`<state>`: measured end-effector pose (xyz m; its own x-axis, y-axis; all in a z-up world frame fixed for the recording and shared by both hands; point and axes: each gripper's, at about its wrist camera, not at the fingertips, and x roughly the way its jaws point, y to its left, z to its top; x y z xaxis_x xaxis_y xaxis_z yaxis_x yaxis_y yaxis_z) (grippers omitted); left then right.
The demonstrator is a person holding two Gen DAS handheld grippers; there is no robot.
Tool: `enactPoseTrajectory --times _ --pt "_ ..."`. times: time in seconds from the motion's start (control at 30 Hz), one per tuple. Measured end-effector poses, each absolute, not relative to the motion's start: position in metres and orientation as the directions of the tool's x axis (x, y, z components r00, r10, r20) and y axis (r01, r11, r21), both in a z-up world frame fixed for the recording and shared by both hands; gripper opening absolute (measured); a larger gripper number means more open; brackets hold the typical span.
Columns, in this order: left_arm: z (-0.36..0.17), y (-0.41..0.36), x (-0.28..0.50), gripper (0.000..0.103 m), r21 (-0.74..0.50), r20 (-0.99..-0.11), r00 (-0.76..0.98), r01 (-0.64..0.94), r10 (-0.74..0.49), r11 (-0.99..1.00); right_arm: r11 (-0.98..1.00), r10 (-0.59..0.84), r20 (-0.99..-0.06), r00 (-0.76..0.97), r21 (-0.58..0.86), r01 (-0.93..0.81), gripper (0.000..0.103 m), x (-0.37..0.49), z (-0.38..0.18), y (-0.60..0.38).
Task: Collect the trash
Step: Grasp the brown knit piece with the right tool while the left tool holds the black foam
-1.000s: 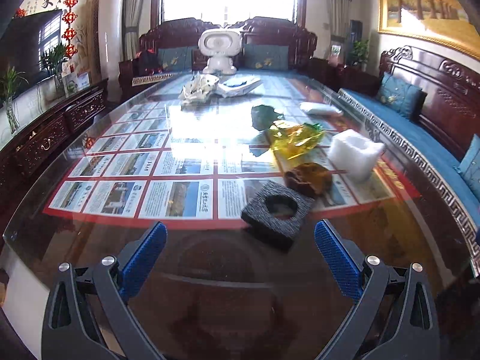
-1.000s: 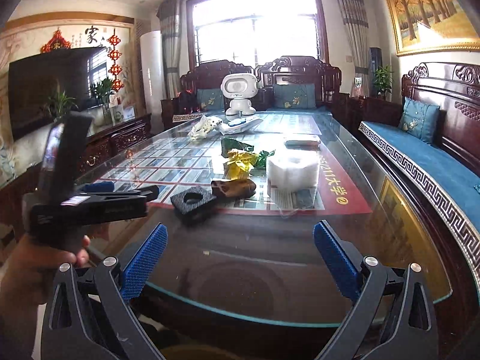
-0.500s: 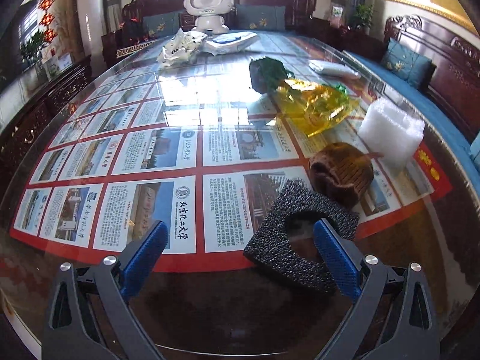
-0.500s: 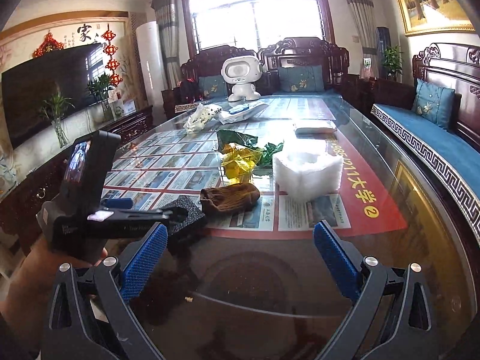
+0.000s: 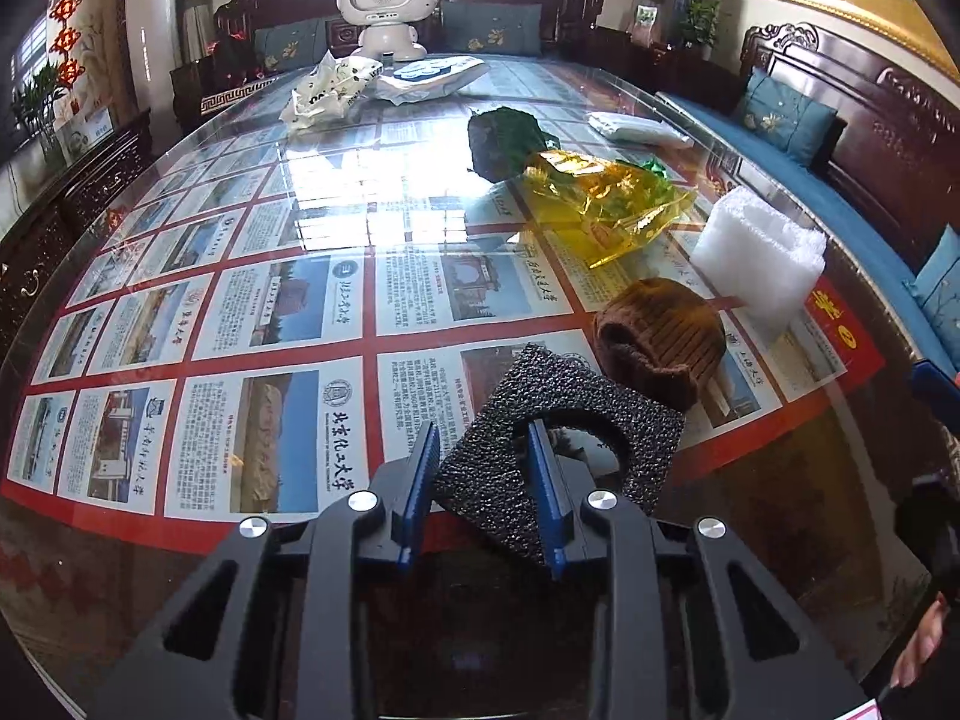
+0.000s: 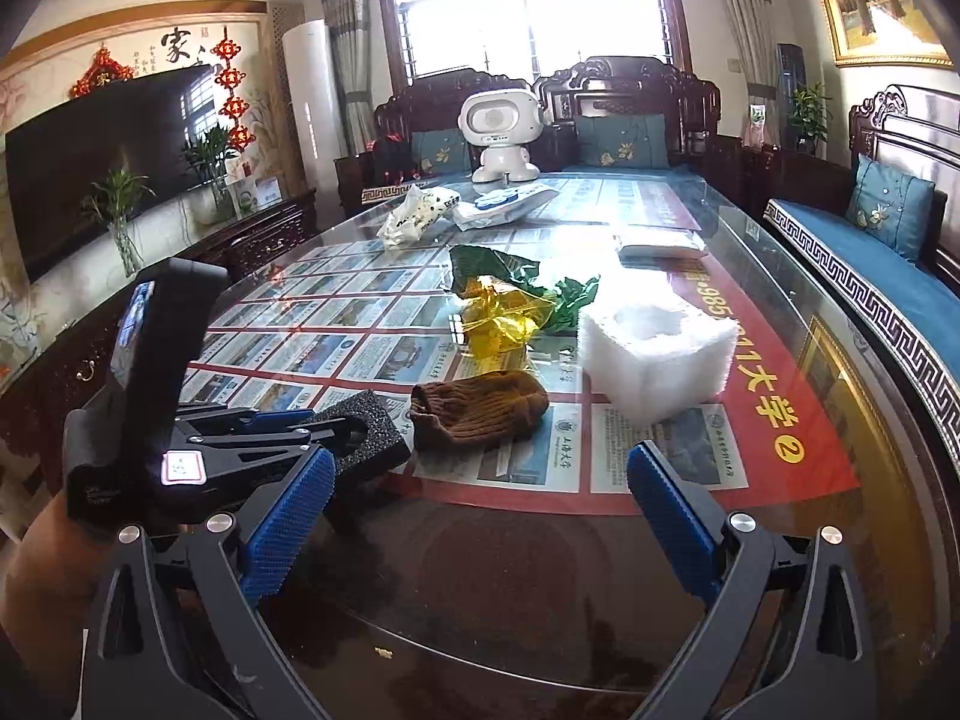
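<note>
Left gripper (image 5: 483, 456) jaws just closed onto near edge of black foam block (image 5: 558, 438), block on glass table (image 5: 180, 570) beside brown knit hat (image 5: 660, 339), right gripper (image 6: 480, 483) jaws spread, holding nothing, above table

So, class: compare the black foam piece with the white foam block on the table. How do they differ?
The black foam piece is dark, flat and coarse with a round hole cut through it; the white foam block is pale, taller and boxy. The black foam piece is pinched in the left claw, whose jaws have just been closing; the white foam block sits untouched. Both are foam packing scraps on the glass table.
</note>
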<state>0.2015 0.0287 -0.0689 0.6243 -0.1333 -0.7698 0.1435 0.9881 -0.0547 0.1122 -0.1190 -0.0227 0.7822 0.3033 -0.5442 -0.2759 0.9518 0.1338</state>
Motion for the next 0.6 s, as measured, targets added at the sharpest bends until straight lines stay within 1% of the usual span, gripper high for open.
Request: enactPoseTrajectory --times 0.07,0.2,0.33,0.5,0.57,0.6 --pt "-0.065 0.033 0.198 0.031 -0.066 -0.761 0.633 0.144 -0.143 0.987 0.951 0.305 -0.557 0.772 0.136 -0.277 0.095 0.119 -0.024 -0.115" --pt "-0.055 0.042 0.194 0.031 -0.055 -0.74 0.661 0.132 -0.129 0.99 0.94 0.329 -0.615 0.717 0.142 -0.31 0.095 0.143 -0.031 -0.104" --pt "-0.048 0.056 0.196 0.031 -0.06 -0.732 0.671 0.111 -0.119 0.992 0.94 0.313 -0.685 0.658 0.125 -0.317 0.095 0.173 -0.04 -0.092" --pt "-0.05 0.066 0.199 0.031 -0.091 -0.734 0.665 0.098 -0.134 0.991 0.941 0.274 -0.729 0.627 0.07 -0.33 0.094 0.201 -0.052 -0.072" --pt "-0.052 0.067 0.2 0.031 -0.102 -0.738 0.66 0.099 -0.142 0.99 0.943 0.253 -0.75 0.612 0.049 -0.33 0.091 0.212 -0.057 -0.067" --pt "-0.052 0.068 0.201 0.031 -0.106 -0.739 0.658 0.099 -0.145 0.989 0.942 0.245 -0.758 0.605 0.04 -0.332 0.086 0.216 -0.059 -0.065"
